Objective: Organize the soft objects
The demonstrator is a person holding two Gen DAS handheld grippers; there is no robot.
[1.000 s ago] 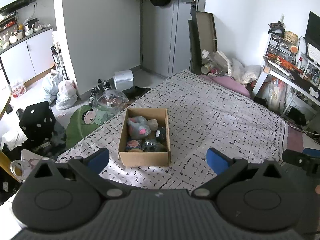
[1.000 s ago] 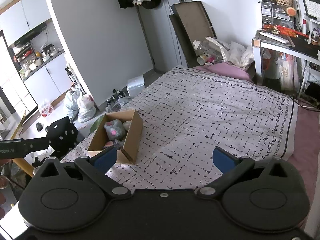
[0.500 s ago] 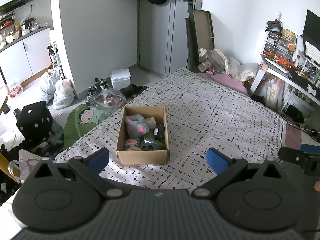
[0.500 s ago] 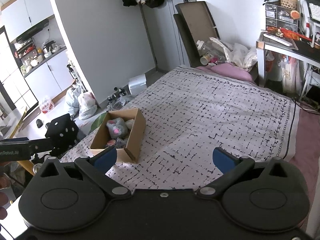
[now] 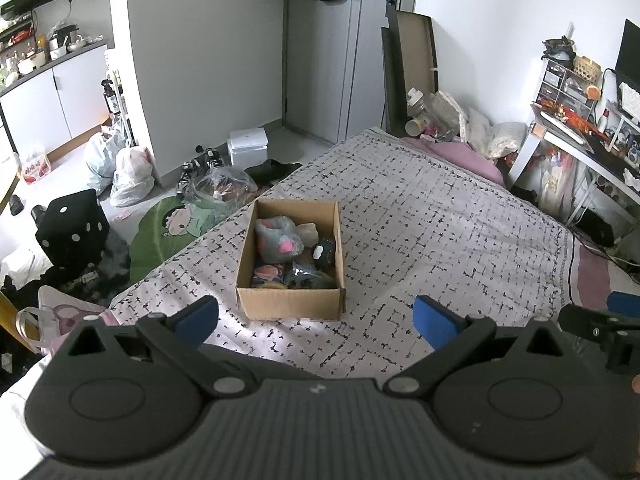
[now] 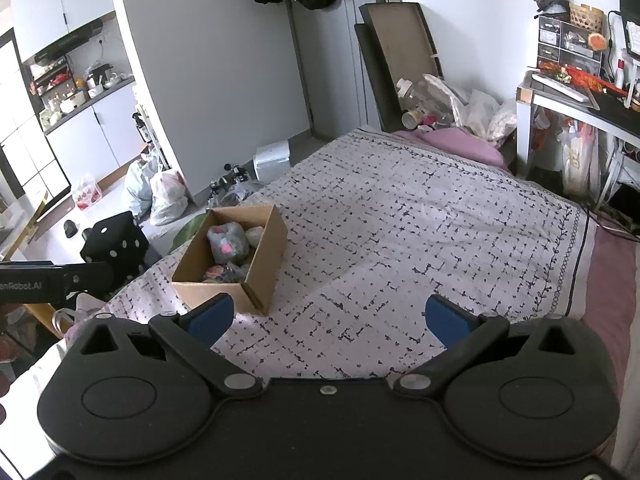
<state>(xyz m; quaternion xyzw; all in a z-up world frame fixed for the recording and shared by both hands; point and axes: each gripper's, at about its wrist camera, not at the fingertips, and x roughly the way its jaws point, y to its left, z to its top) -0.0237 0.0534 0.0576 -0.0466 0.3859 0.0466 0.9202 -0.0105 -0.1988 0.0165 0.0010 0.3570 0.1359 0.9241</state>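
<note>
A brown cardboard box (image 5: 290, 306) (image 6: 260, 280) sits on the patterned bedspread (image 5: 440, 232) (image 6: 420, 220) near the bed's left edge. Inside lie several soft toys: a grey plush with pink patches (image 5: 278, 240) (image 6: 228, 242), a beige one (image 5: 308, 232) and a black one (image 5: 325, 252). My left gripper (image 5: 316, 320) hangs open above the bed, just short of the box, nothing between its blue pads. My right gripper (image 6: 328, 320) is open too, to the right of the box and empty. The right gripper's tip (image 5: 600, 326) shows at the left wrist view's right edge.
Left of the bed the floor holds a black dotted cube (image 5: 72, 232), plastic bags (image 5: 120, 168), a green cartoon cushion (image 5: 168, 224) and a white box (image 5: 247, 146). A pink pillow (image 6: 460, 144), bags and a folded board lie at the bed's far end. A cluttered desk (image 6: 580, 96) stands right.
Both grippers have drawn back and risen slightly, so the box sits a little farther off in each view. Both stay open and empty; the box and toys have not moved.
</note>
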